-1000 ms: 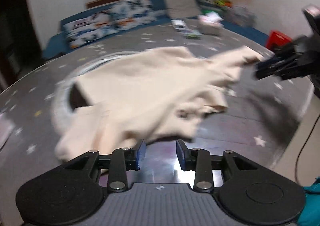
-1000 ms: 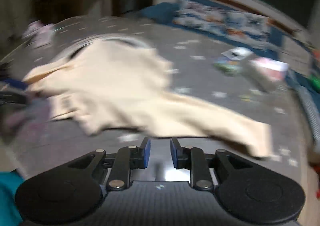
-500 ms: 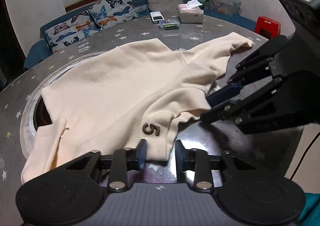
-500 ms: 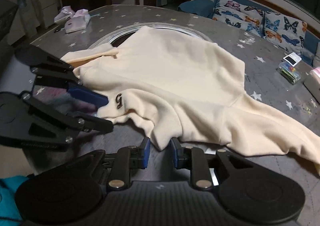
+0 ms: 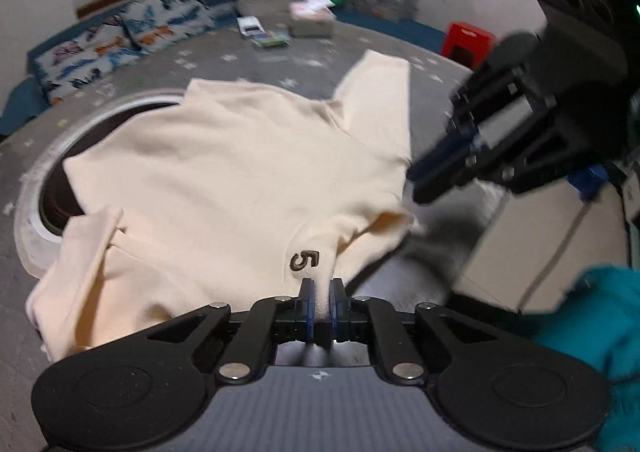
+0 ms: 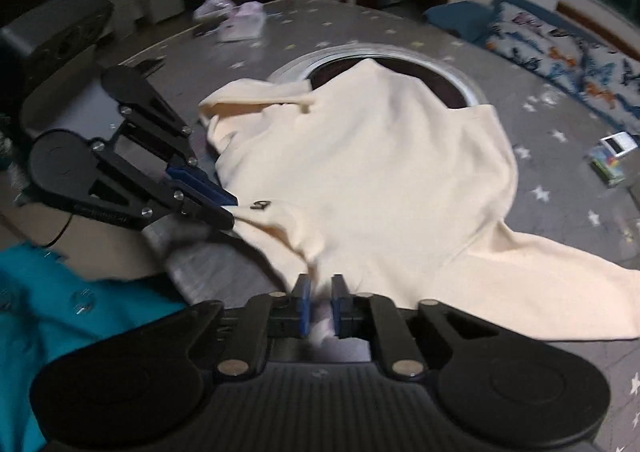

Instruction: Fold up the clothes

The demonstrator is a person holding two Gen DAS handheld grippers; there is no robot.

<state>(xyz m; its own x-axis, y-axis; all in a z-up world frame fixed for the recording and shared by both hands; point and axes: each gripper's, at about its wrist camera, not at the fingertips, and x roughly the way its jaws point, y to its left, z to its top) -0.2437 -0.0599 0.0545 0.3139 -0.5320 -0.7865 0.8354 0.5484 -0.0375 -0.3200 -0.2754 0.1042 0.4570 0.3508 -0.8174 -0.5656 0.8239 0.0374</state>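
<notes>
Cream sweatshirt (image 5: 240, 180) hem is pinched by both left hand-held gripper (image 5: 319, 290) and right hand-held gripper (image 6: 320, 288).

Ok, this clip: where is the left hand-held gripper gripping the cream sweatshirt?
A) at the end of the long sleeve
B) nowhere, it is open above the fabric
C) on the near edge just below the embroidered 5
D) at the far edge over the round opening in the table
C: the left hand-held gripper is shut on the near edge of the cream sweatshirt, directly below the embroidered 5.
</notes>
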